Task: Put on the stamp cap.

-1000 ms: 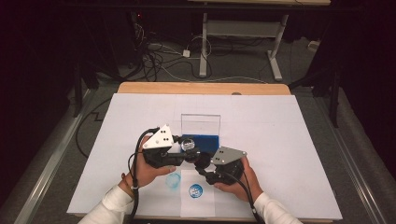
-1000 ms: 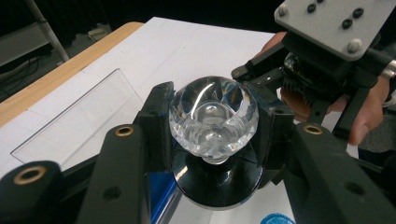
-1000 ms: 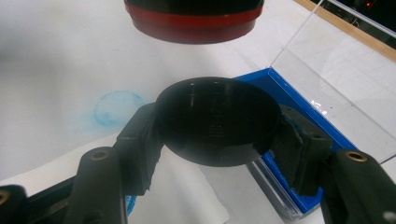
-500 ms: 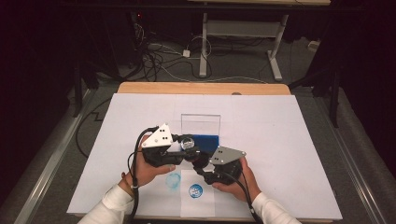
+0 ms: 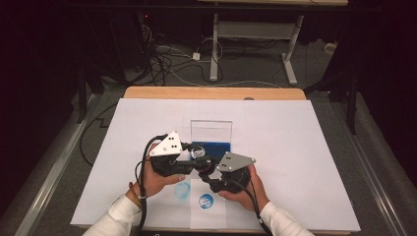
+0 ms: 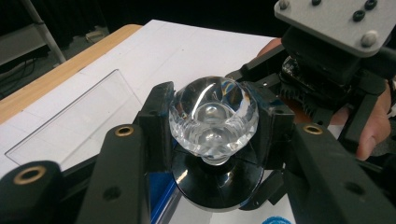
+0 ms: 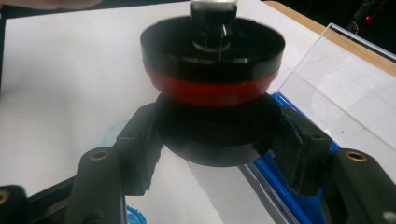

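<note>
A stamp with a faceted clear glass knob (image 6: 213,116) and a black round body with a red band (image 7: 212,60) is held above the white sheet. My left gripper (image 6: 212,122) is shut on the knob (image 5: 199,151). My right gripper (image 7: 217,136) is shut on a black disc (image 7: 217,140) right under the red band, the same black disc (image 6: 219,186) that shows below the knob. In the high view the left gripper (image 5: 191,160) and the right gripper (image 5: 209,176) meet at the stamp, just in front of the ink pad box.
A blue ink pad box (image 5: 211,146) with an upright clear lid (image 5: 211,129) stands just behind the grippers. On the white sheet (image 5: 295,147) near the front edge are a round blue stamp print (image 5: 206,200) and a pale blue smudge (image 5: 183,191). The sheet covers a wooden table (image 5: 211,92).
The right gripper has edged slightly left, toward the left gripper. Both grips on the stamp are unchanged.
</note>
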A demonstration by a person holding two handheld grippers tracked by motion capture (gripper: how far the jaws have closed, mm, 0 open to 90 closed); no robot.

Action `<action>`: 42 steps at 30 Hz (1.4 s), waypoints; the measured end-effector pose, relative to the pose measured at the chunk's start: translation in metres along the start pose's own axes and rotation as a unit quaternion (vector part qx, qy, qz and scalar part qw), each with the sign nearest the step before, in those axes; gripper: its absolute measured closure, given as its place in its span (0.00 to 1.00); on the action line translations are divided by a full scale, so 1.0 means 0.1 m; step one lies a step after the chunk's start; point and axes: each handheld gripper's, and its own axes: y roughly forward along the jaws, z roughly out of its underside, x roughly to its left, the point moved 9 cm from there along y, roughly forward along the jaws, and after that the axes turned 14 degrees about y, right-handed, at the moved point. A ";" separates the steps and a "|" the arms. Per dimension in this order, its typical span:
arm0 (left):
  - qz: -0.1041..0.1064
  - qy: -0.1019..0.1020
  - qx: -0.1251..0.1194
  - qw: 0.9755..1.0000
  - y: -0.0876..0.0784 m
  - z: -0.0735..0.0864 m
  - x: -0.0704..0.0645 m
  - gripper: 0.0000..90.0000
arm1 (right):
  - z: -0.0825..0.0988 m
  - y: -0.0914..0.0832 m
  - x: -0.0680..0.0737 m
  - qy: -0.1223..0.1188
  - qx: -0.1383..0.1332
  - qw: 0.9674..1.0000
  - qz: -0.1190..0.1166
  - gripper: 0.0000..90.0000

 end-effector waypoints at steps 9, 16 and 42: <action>0.005 -0.003 -0.004 1.000 0.06 0.01 -0.03 0.60 | -0.02 -0.01 0.00 0.009 -0.006 1.000 -0.007 0.43; 0.010 -0.008 -0.007 1.000 0.11 0.02 -0.05 0.60 | -0.02 -0.01 0.02 0.010 -0.010 1.000 -0.012 0.43; 0.003 -0.025 -0.031 0.999 0.12 0.06 -0.06 0.60 | 0.00 -0.04 0.00 0.027 -0.007 1.000 -0.007 0.43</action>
